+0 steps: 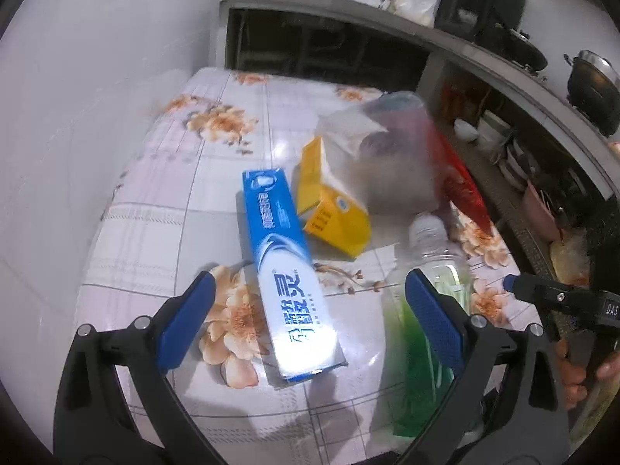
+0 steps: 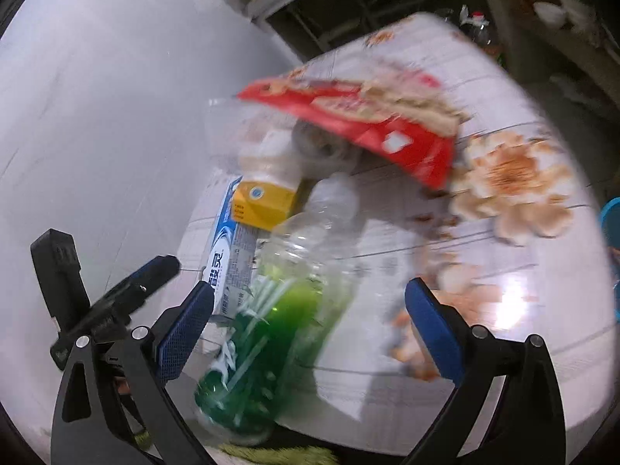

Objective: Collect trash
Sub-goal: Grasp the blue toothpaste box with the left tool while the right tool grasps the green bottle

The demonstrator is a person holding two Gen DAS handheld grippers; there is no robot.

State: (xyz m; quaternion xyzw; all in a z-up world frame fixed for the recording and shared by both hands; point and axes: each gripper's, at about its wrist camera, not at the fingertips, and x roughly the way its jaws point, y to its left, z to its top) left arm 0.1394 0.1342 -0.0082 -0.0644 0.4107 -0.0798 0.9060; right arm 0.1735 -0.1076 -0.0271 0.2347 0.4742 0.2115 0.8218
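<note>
Trash is piled on a table [image 1: 128,232] covered by a floral-print cloth, pushed up against a white wall. Closest in, a blue toothpaste box [image 1: 285,267] is laid flat, with a yellow carton [image 1: 333,213] just beside its far end, pretty much touching. Behind that, a clear plastic container [image 1: 381,147] is seen blurred, so not much can be said about it, and a red snack bag [image 2: 356,116] is propped over it. A clear bottle with a green label [image 2: 271,317] is lying on its side near the table's front edge.

The left gripper [image 1: 310,329] is held with its blue pads wide apart, straddling the toothpaste box without touching it. The right gripper [image 2: 308,329] is spread wide too, with the green-label bottle lying between its fingers, not clamped. A hand [image 1: 581,368] can be made out on the right gripper's handle.
</note>
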